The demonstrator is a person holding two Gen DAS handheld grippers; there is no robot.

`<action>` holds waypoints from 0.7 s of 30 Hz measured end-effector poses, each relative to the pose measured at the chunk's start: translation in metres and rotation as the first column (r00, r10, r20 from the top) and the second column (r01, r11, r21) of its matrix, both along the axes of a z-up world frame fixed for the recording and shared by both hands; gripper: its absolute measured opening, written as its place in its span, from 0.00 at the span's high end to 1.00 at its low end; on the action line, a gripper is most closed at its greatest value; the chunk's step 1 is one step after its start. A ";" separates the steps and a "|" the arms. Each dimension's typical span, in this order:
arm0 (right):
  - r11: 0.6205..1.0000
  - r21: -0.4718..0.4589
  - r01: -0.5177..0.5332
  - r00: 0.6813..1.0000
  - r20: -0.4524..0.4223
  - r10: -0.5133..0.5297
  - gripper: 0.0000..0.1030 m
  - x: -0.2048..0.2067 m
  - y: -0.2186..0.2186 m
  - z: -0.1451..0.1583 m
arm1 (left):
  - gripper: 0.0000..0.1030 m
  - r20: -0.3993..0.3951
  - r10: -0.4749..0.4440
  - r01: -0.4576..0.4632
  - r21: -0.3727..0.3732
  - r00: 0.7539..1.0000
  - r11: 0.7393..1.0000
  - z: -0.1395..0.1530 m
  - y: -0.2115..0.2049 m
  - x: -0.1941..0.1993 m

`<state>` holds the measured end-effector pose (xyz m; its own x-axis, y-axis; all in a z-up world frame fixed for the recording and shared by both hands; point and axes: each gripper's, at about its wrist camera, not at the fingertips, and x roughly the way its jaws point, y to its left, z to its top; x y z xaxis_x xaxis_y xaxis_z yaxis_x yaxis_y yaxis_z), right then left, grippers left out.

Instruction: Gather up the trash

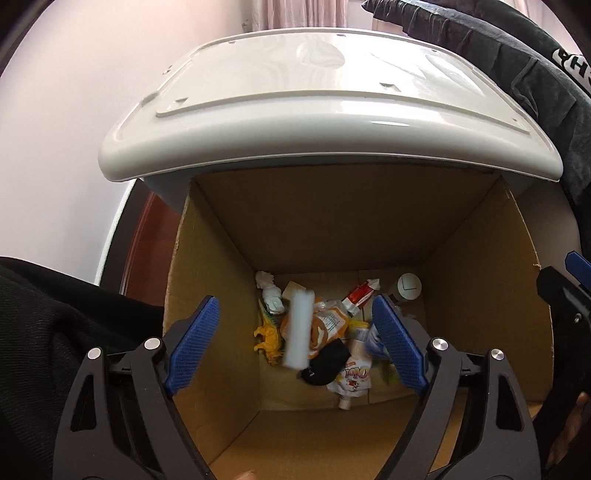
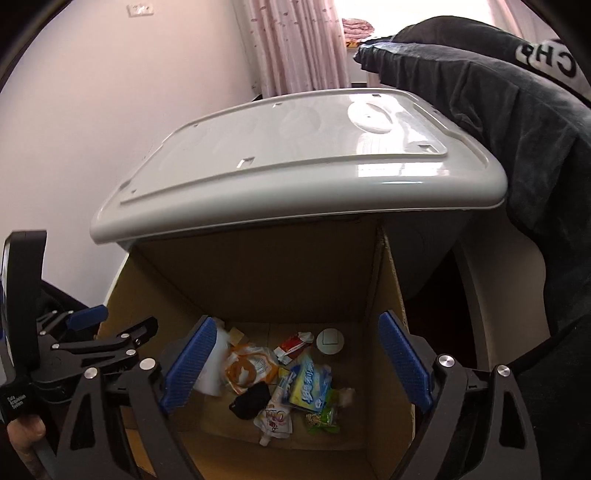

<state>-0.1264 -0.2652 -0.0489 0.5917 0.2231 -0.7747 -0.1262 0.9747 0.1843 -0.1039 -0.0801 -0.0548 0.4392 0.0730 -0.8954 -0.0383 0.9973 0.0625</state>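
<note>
Matt cardboard box (image 1: pixel 221 236), glossy plastic lid (image 1: pixel 325 110)

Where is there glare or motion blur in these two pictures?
Left wrist view: window glare streaks the white lid, and the white block over the trash is smeared by motion. Right wrist view: bright reflections on the lid, the white block blurred beside the left finger; both views bow with fisheye.

A plain pale lilac wall (image 2: pixel 74 122) filled the nine o'clock side, a small white wall socket plate (image 2: pixel 140 10) high at eleven. Pink patterned curtains (image 2: pixel 295 48) hung at twelve, daylight glowing from the bright window (image 2: pixel 498 14) at one.
</note>
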 end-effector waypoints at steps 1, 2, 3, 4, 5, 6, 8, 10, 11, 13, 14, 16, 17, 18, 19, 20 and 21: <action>1.000 0.003 0.008 1.000 0.001 -0.008 0.15 0.000 -0.002 0.000 | 0.20 0.001 0.001 -0.001 0.002 1.000 1.000 0.000 -0.001 0.000; 1.000 0.008 0.017 1.000 0.001 -0.017 0.15 0.000 -0.004 0.001 | 0.20 0.002 0.000 0.000 0.005 1.000 1.000 0.001 -0.001 0.000; 1.000 0.011 0.022 1.000 0.001 -0.022 0.15 0.000 -0.005 0.001 | 0.20 0.003 -0.001 0.001 0.007 1.000 1.000 0.001 0.000 0.000; 1.000 0.013 0.027 1.000 0.000 -0.027 0.15 0.000 -0.006 0.001 | 0.20 0.004 -0.003 0.003 0.010 1.000 1.000 0.001 -0.001 -0.001; 0.999 0.014 0.033 0.999 0.001 -0.033 0.15 0.000 -0.007 0.001 | 0.20 0.005 -0.005 0.005 0.012 1.000 1.000 0.001 -0.001 -0.001; 0.999 0.013 0.036 0.999 0.001 -0.036 0.14 -0.001 -0.007 0.001 | 0.20 0.007 -0.008 0.007 0.013 1.000 1.000 0.001 -0.003 -0.003; 0.999 0.011 0.041 0.999 0.001 -0.041 0.13 -0.001 -0.008 0.001 | 0.20 0.015 -0.010 0.010 0.011 1.000 1.000 0.003 -0.002 -0.005; 0.999 0.003 0.045 0.999 0.001 -0.045 0.12 -0.001 -0.008 0.001 | 0.20 0.018 -0.013 0.012 0.010 1.000 1.000 0.003 -0.002 -0.004; 0.999 0.000 0.045 0.999 0.001 -0.045 0.12 -0.001 -0.007 0.001 | 0.20 0.020 -0.014 0.014 0.009 1.000 1.000 0.003 -0.002 -0.005; 0.999 -0.007 0.047 0.999 0.002 -0.047 0.11 -0.002 -0.007 0.001 | 0.20 0.021 -0.018 0.017 0.008 1.000 1.000 0.003 -0.003 -0.004; 0.999 -0.010 0.047 0.999 0.002 -0.047 0.10 -0.002 -0.007 0.001 | 0.20 0.022 -0.018 0.018 0.007 1.000 1.000 0.004 -0.003 -0.004; 0.999 -0.016 0.048 0.999 0.007 -0.048 0.09 -0.002 -0.006 0.001 | 0.20 0.022 -0.022 0.022 -0.001 1.000 1.000 0.004 -0.002 -0.003; 0.999 -0.017 0.048 0.999 0.006 -0.048 0.06 -0.002 -0.006 0.001 | 0.20 0.019 -0.022 0.022 -0.006 1.000 1.000 0.003 -0.002 -0.003; 0.999 -0.019 0.048 0.999 0.004 -0.048 0.06 -0.002 -0.006 0.000 | 0.20 0.016 -0.021 0.021 -0.006 1.000 1.000 0.003 -0.002 -0.002; 0.999 -0.023 0.050 0.999 0.003 -0.050 0.06 -0.001 -0.006 0.000 | 0.20 0.015 -0.022 0.022 -0.008 1.000 1.000 0.002 0.000 -0.002; 0.998 -0.025 0.051 0.999 0.001 -0.051 0.06 -0.001 -0.006 0.000 | 0.20 0.013 -0.023 0.023 -0.010 1.000 1.000 0.002 0.000 -0.001; 0.998 -0.026 0.051 0.999 0.000 -0.051 0.06 -0.001 -0.006 -0.001 | 0.20 0.012 -0.024 0.024 -0.011 1.000 1.000 0.001 0.000 -0.001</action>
<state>-0.1271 -0.2711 -0.0497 0.6012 0.1722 -0.7803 -0.0761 0.9844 0.1586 -0.1047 -0.0803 -0.0537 0.4510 0.0527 -0.8910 -0.0150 0.9986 0.0515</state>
